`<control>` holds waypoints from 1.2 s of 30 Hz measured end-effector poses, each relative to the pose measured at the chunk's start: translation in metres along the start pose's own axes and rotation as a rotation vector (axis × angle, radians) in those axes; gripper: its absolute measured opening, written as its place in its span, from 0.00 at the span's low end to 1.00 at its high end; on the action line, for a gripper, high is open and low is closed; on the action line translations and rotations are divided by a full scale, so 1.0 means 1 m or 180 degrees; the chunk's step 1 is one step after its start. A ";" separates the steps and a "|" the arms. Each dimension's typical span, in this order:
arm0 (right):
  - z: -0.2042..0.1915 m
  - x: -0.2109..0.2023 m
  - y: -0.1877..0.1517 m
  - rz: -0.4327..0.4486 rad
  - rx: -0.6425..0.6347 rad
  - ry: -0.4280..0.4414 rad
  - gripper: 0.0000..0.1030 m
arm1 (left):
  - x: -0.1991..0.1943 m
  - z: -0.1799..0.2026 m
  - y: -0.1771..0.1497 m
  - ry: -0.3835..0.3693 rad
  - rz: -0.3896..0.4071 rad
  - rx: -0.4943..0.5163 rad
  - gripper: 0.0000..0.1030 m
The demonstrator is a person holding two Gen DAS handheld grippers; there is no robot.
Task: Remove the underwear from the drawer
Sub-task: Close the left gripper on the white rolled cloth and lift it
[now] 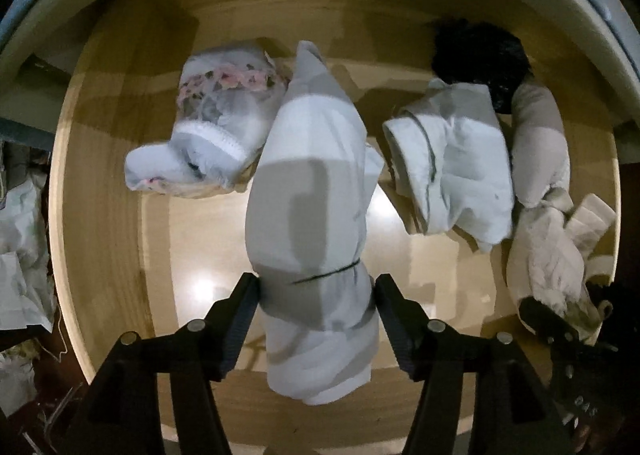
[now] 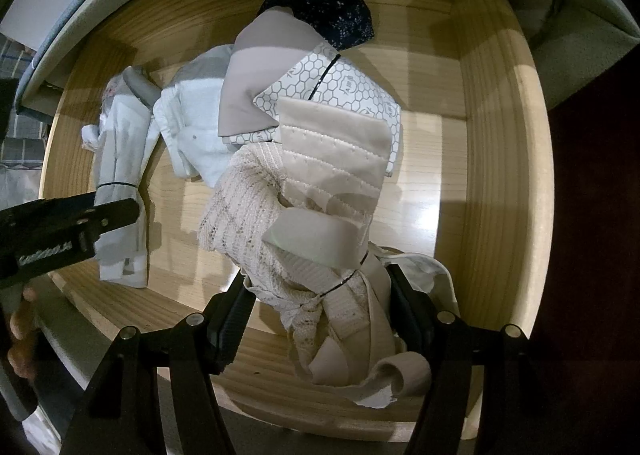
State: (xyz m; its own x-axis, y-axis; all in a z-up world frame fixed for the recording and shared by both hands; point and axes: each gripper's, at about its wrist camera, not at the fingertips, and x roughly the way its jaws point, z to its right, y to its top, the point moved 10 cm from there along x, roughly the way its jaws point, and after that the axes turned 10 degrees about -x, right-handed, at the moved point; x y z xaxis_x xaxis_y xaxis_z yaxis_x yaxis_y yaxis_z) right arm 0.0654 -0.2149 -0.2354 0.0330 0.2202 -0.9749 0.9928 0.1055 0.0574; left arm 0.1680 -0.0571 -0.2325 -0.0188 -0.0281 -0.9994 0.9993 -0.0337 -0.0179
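A rolled white underwear bundle (image 1: 316, 191) lies mid-floor in the pale wooden drawer (image 1: 100, 215), between the spread left gripper (image 1: 316, 307). The right gripper (image 2: 320, 307) pinches a cream lace bundle (image 2: 256, 215) near the drawer's front edge.

1. Your drawer (image 1: 120, 235) is pale, honey-coloured wood.
2. At centre lies a white and grey roll (image 1: 312, 195).
3. At 10 o'clock, a white piece with a pink floral band (image 1: 224, 95).
4. At 1 o'clock, a black bundle (image 1: 480, 51).
5. At 3 o'clock, cream lace (image 2: 248, 207).
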 end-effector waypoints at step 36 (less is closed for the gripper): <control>-0.002 0.000 0.003 0.0001 0.0010 0.0000 0.60 | -0.023 0.000 0.009 0.0327 -0.0297 0.1036 0.41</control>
State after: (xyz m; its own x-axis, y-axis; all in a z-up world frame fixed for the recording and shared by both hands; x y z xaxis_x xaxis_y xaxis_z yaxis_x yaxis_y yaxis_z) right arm 0.0679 -0.2128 -0.2353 0.0333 0.2202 -0.9749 0.9931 0.1022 0.0570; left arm 0.1778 -0.0565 -0.2096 -0.0894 0.0903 -0.9919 0.9302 -0.3484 -0.1156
